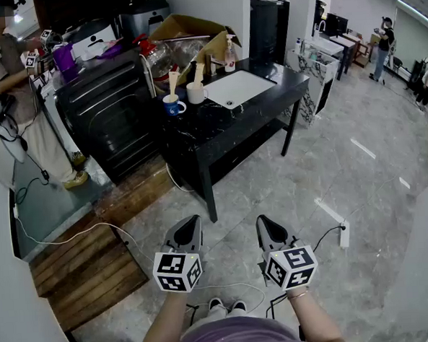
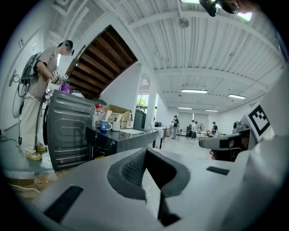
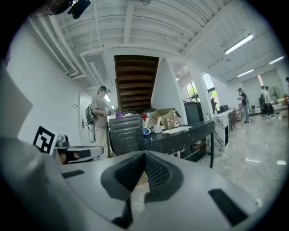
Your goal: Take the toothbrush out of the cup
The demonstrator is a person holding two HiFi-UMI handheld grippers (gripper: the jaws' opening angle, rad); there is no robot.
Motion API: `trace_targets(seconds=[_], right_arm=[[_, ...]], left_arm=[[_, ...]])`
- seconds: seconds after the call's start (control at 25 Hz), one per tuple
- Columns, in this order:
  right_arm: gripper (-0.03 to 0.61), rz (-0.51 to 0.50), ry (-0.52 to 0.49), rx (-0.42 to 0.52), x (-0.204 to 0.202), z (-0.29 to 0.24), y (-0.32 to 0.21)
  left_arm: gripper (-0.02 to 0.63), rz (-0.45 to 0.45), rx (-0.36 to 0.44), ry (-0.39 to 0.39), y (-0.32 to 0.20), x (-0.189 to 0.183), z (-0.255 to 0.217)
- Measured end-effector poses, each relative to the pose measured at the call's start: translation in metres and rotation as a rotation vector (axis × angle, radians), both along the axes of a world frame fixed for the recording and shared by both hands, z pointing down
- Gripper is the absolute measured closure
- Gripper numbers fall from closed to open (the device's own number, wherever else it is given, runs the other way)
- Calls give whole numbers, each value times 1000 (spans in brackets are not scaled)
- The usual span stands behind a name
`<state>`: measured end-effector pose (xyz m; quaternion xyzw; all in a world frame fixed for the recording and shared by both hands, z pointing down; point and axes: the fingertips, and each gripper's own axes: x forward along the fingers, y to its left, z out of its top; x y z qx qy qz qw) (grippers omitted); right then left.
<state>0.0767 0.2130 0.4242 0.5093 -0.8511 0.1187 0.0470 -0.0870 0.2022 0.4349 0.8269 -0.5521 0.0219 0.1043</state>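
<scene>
Head view: both forearms reach forward. The left gripper [image 1: 194, 220] and right gripper [image 1: 261, 220] sit side by side, nearly level above the floor [image 1: 329, 167]. They are well short of the bench [image 1: 268, 102], where the toothbrush [image 1: 174, 81] stands in the blue cup [image 1: 172, 106].
Left gripper view: the fingers [image 2: 131, 169] are closed and empty.
Right gripper view: the fingers [image 3: 159, 171] are closed and empty.

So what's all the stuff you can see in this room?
table: one, black, middle of the room
blue cup: one, blue, table's left end
white cup: one, white, right of the blue cup
toothbrush-like sticks: two, pale, one standing in each cup
tray: one, white, flat on the table
cardboard box: one, brown, behind the table
cabinet: one, black, left of the table
person: one, beige clothes, far left
left hand-held gripper: one, grey, shut and empty, bottom left
right hand-held gripper: one, grey, shut and empty, bottom right
</scene>
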Motion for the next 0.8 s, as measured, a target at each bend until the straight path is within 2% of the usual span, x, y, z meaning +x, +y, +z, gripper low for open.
trace_targets(seconds=[0.32, 0.8], right_arm=[[577, -14, -46, -19, 3, 2, 9], [577, -33, -68, -52, 18, 17, 32]], left_arm=[[614, -20, -22, 30, 14, 8, 6], [612, -32, -52, 6, 37, 29, 18]])
